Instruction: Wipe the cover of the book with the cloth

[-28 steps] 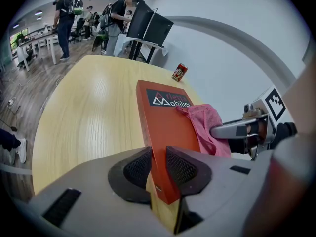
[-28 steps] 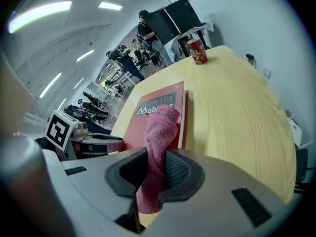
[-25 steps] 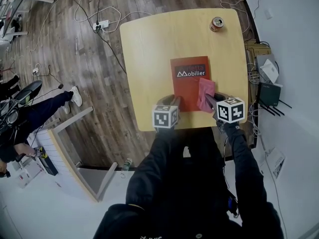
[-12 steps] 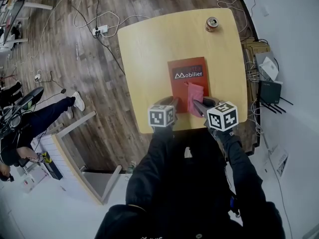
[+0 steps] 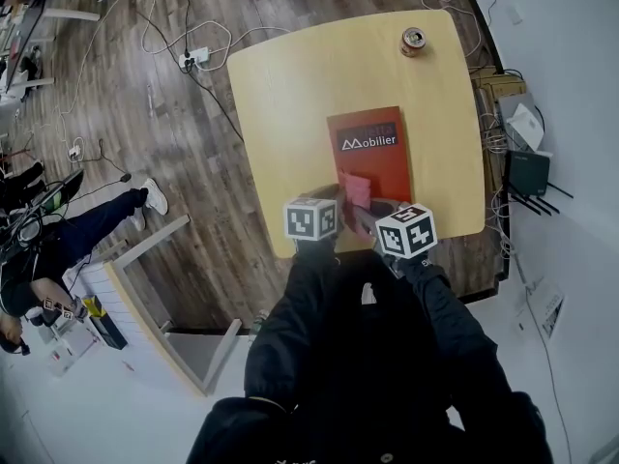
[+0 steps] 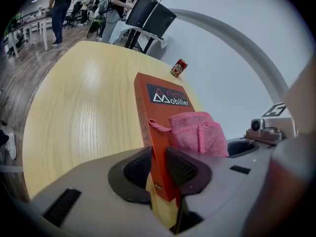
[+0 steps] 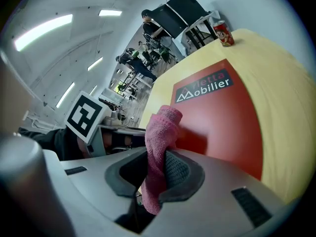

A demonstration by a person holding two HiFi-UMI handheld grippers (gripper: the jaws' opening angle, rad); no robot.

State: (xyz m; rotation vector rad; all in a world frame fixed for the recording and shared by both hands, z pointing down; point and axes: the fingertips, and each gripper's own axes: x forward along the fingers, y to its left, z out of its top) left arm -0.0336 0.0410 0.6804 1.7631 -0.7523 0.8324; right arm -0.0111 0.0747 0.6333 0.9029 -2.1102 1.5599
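Head view. Located the red book [image 5: 372, 153] flat on the wooden table [image 5: 290, 95], toward its near edge and right of centre. Noted a drink can [image 5: 413, 40] near the far right corner, well apart. Found the pink cloth [image 5: 355, 189] lying on the near left part of the cover, with the left gripper [image 5: 334, 202] at the book's near left corner and the right gripper [image 5: 363, 217] just beside it.

Left gripper view. Confirmed jaws clamped on the book's near left corner, steadying it. Seen the cloth bunched on the cover directly beyond.

Right gripper view. Confirmed jaws pinched on a fold of the cloth, its free end touching the cover short of the printed title.

Assessment. Judged wiping under way. Unable to tell how much of the cover is done; no dirt or streaks visible. Presumed far portion around the title outstanding.
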